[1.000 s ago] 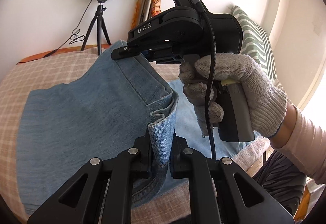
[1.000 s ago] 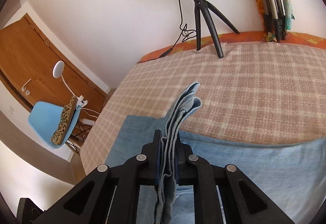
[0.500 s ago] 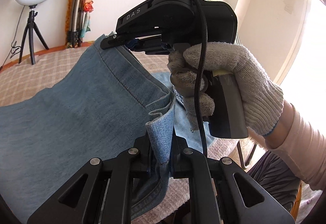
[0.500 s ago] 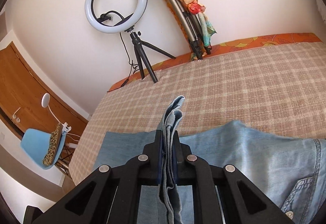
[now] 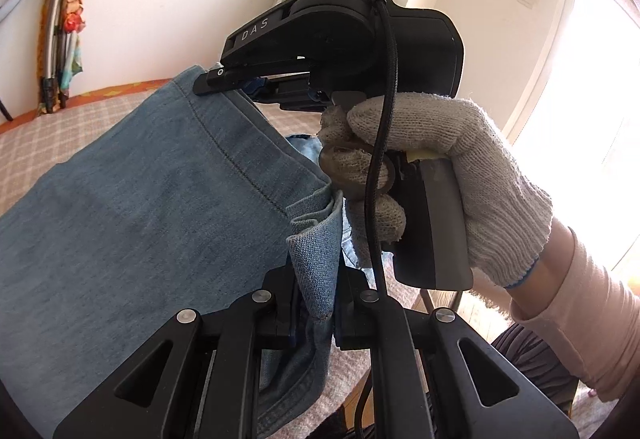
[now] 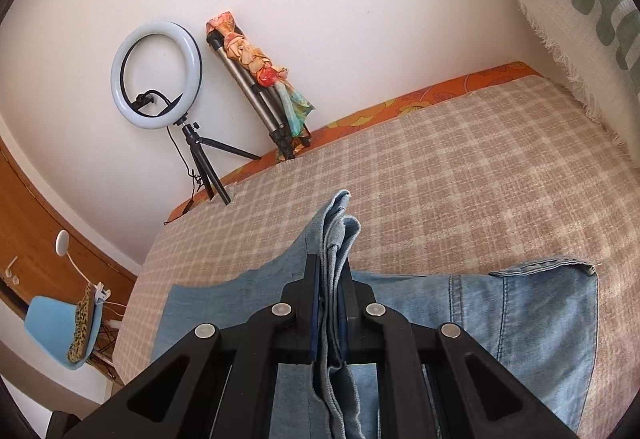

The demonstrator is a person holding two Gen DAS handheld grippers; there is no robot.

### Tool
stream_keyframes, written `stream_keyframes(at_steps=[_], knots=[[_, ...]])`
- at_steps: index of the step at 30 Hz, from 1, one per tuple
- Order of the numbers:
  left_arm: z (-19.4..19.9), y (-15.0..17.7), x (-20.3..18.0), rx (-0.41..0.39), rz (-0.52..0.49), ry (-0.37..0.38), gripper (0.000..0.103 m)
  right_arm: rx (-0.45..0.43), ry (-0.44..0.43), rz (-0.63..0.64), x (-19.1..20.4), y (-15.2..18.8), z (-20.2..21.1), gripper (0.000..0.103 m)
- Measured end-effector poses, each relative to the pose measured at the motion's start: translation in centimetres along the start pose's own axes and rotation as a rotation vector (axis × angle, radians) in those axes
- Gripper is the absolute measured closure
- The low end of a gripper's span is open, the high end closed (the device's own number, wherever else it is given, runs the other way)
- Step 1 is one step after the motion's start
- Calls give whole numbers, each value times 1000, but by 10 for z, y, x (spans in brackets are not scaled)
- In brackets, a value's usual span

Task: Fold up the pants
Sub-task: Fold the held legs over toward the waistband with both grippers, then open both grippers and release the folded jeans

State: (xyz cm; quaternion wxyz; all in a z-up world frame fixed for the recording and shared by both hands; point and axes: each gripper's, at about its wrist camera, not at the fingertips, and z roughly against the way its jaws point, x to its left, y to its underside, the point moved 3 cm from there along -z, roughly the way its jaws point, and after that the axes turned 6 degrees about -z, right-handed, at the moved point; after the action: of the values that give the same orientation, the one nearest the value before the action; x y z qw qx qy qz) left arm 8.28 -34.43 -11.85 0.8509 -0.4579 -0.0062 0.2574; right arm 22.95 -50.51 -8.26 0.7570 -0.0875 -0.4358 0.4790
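both grippers, left gripper (image 5: 316,271) and right gripper (image 6: 332,303), clench light-blue denim pants (image 5: 140,207) hem corners mid-fold; next, lay them toward the waistband on the right of the checked bed (image 6: 460,167).

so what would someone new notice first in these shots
The blue denim pants fill the left wrist view, one edge pinched upright in the left hand-held gripper at bottom centre. Right behind, a white-gloved hand grips the right hand-held gripper, clamped on the far corner. In the right wrist view, a ring light stands against the wall.
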Motion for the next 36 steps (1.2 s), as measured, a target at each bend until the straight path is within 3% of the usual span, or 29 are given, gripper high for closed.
stream_keyframes(at_steps=[6,13,15,17,21,22,26,30,36], knots=[[-32,2,-16,48,-63,25,93,11,47,-66,-49,0,7,98],[-53,9,-14,102,-66,47,92,67,129,-52,-72,9,-13,98],[-52,9,-18,101,-80,62,87,81,144,-51,-75,10,-16,98],[-47,13,-26,106,-91,63,81,83,172,-43,-77,10,-13,94],[-37,19,-38,119,-98,84,77,32,267,-18,-77,3,3,72],[-32,19,-39,120,-99,90,74,18,265,-18,-76,1,7,71],[-8,18,-30,99,-108,48,69,-28,251,-5,-64,-5,22,64],[24,18,0,77,-45,-8,66,-46,219,41,-40,-3,29,62],[90,24,48,16,44,-154,66,-29,134,157,17,10,20,62]])
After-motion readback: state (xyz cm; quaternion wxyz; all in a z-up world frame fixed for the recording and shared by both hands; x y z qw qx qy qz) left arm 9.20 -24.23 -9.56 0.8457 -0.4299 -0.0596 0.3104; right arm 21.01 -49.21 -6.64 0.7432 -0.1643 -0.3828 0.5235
